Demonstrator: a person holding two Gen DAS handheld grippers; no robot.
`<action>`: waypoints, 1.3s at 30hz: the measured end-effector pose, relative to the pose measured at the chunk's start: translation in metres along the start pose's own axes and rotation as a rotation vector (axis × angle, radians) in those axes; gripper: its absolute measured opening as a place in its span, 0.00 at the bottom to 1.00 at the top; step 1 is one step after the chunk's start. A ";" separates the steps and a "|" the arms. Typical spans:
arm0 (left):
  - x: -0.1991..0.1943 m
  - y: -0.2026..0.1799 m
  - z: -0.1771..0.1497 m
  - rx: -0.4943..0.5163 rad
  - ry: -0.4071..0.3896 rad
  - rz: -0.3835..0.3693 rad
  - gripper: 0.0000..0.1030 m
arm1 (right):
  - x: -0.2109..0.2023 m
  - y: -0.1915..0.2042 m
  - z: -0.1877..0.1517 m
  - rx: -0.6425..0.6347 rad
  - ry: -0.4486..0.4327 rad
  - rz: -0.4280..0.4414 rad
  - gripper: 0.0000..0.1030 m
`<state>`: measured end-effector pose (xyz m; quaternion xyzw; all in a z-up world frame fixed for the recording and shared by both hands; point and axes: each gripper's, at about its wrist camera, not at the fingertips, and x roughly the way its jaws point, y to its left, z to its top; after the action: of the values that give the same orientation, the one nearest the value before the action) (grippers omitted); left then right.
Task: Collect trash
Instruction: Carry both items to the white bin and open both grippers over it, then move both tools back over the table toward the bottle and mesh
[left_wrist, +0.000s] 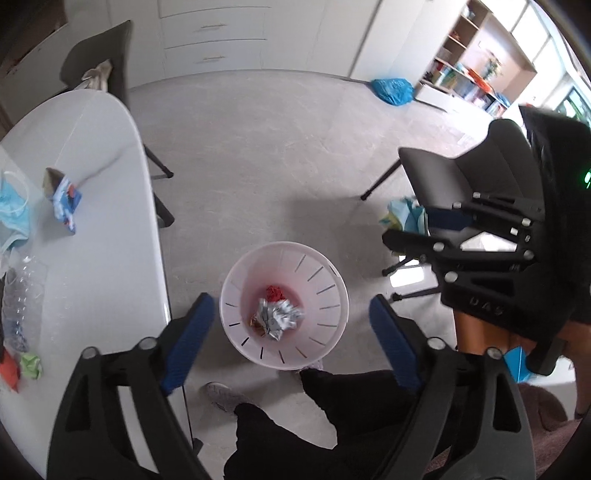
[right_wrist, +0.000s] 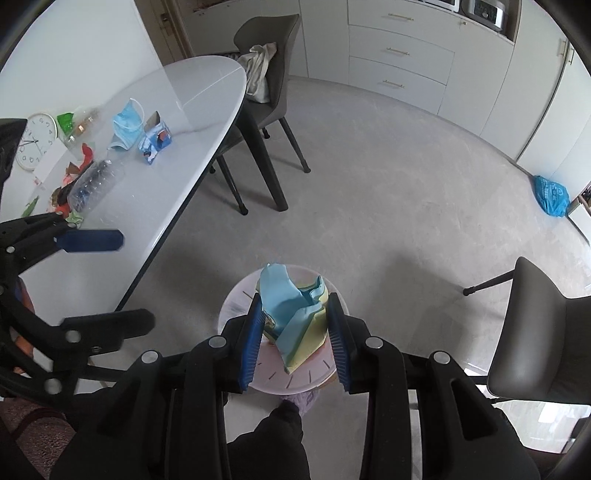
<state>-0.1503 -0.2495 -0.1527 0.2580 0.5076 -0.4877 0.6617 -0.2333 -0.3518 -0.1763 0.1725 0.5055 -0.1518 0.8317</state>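
Note:
A pink slotted waste bin (left_wrist: 328, 295) stands on the floor beside the white table (left_wrist: 99, 155). It holds a crumpled silver wrapper (left_wrist: 280, 317) and a red scrap (left_wrist: 275, 293). My left gripper (left_wrist: 291, 339) is open and empty above the bin. My right gripper (right_wrist: 295, 336) is shut on a crumpled blue and yellow wrapper (right_wrist: 295, 314), held over the bin (right_wrist: 236, 295). It also shows at the right of the left wrist view (left_wrist: 424, 225). On the table lie a blue face mask (right_wrist: 127, 123), a blue snack packet (right_wrist: 155, 142), a clear plastic bottle (right_wrist: 94, 182) and small scraps (right_wrist: 74, 218).
A round clock (right_wrist: 35, 140) lies on the table's far end. A grey chair (right_wrist: 269, 74) with a cloth bag stands behind the table, another chair (right_wrist: 543, 332) at the right. A blue plastic bag (right_wrist: 550, 194) lies on the floor by the cabinets.

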 end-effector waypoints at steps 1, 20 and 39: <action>-0.004 0.003 0.000 -0.017 -0.012 0.012 0.85 | 0.001 0.001 0.000 -0.003 0.002 0.006 0.33; -0.086 0.100 -0.039 -0.355 -0.156 0.229 0.92 | 0.015 0.035 0.014 -0.026 0.017 -0.032 0.98; -0.107 0.159 -0.079 -0.500 -0.178 0.312 0.92 | 0.013 0.103 0.047 -0.124 -0.004 0.031 0.98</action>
<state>-0.0402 -0.0803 -0.1062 0.1181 0.5061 -0.2610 0.8135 -0.1462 -0.2810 -0.1540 0.1282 0.5097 -0.1079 0.8439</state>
